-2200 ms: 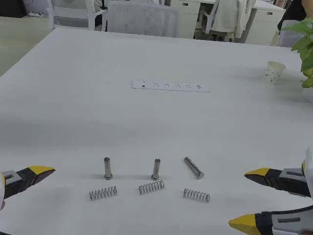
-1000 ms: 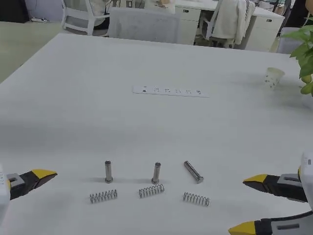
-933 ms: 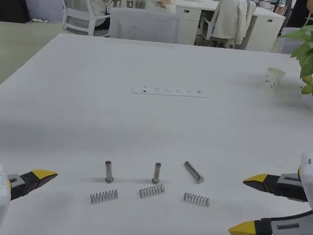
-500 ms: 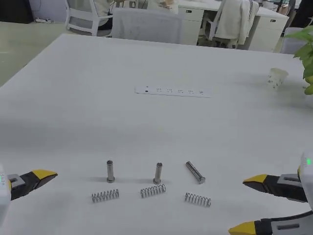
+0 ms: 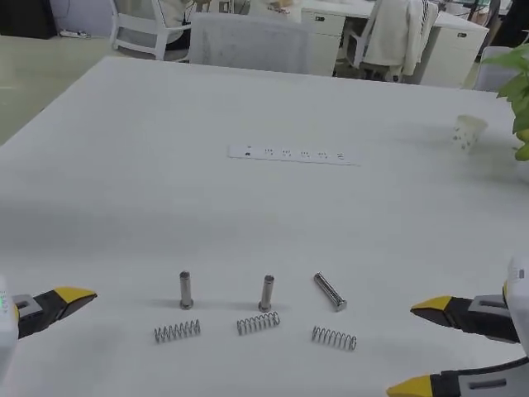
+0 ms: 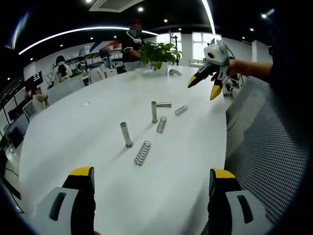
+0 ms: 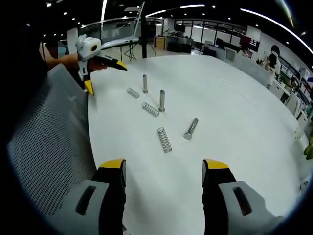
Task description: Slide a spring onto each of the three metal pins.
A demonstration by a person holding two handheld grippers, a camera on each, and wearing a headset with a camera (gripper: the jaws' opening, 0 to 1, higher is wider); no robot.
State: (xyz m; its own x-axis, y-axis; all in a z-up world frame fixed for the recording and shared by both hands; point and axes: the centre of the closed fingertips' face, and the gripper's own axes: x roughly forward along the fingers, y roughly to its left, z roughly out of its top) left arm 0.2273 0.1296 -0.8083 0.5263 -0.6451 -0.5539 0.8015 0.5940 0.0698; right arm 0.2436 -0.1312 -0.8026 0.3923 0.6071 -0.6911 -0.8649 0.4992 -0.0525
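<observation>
Two metal pins point(image 5: 186, 289) point(image 5: 266, 293) stand upright on the white table, and a third pin point(image 5: 329, 291) lies on its side to their right. In front of each pin lies a loose spring point(image 5: 177, 332) point(image 5: 258, 323) point(image 5: 334, 337). My left gripper point(image 6: 151, 178) is open and holds nothing; its yellow fingertip point(image 5: 73, 294) shows at the lower left, well left of the pins. At the lower right my right gripper point(image 5: 420, 347) is open too, apart from the nearest spring point(image 7: 165, 139) and the lying pin point(image 7: 190, 128).
A white power strip point(image 5: 293, 154) lies mid-table beyond the pins. A paper cup point(image 5: 468, 132) and a green plant point(image 5: 521, 99) sit at the far right. Chairs point(image 5: 248, 37) stand past the far edge. A mesh chair point(image 7: 49, 132) sits at the near table edge.
The head view has drifted slightly. Pins, springs and both grippers keep their places.
</observation>
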